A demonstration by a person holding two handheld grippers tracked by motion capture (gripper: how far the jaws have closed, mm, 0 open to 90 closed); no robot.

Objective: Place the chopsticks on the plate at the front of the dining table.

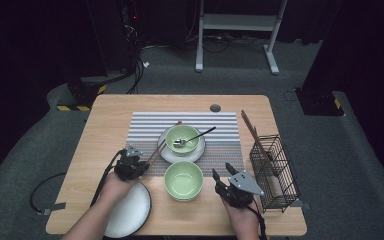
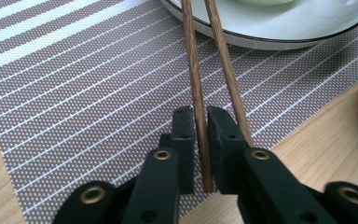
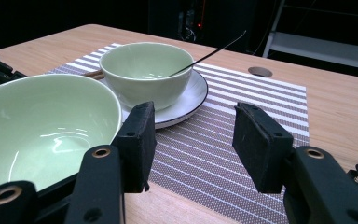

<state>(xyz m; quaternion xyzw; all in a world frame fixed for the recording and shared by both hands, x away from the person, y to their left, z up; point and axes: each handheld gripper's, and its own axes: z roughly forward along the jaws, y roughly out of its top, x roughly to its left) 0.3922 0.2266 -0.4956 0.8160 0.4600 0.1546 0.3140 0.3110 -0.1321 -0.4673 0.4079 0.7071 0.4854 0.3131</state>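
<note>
Reaching along the striped placemat (image 2: 98, 93), the left hand-held gripper (image 2: 201, 140) has its jaws drawn almost together on one of the two chopsticks (image 2: 193, 70). That stick runs straight up the narrow slot between the pads, while the second one lies just outside the right jaw, touching or nearly touching it; whether the pads truly press the inner stick I cannot quite tell, though the gap looks taken up. The pair's long axis points away from the gripper, near ends at the placemat's edge over the desk (image 1: 110, 125), far ends up against the rim of the white saucer (image 2: 279, 32). In the high view the sticks slant from the left hand-held gripper (image 1: 130, 162) up and rightward toward that saucer, so any lift would likely need to draw back along that line to clear the rim.

Just right of them sits the near green bowl (image 1: 183, 180), close to the sticks' near ends, leaving little side room there. The right hand-held gripper (image 3: 193, 144) hangs beside that bowl with jaws well apart and nothing between them. Beyond stands the far bowl (image 1: 182, 138) with a spoon (image 1: 196, 136) on the saucer, and the wire basket (image 1: 275, 172) lies at the desk's right edge, well apart. A large white plate (image 1: 130, 212) sits under the left forearm.
</note>
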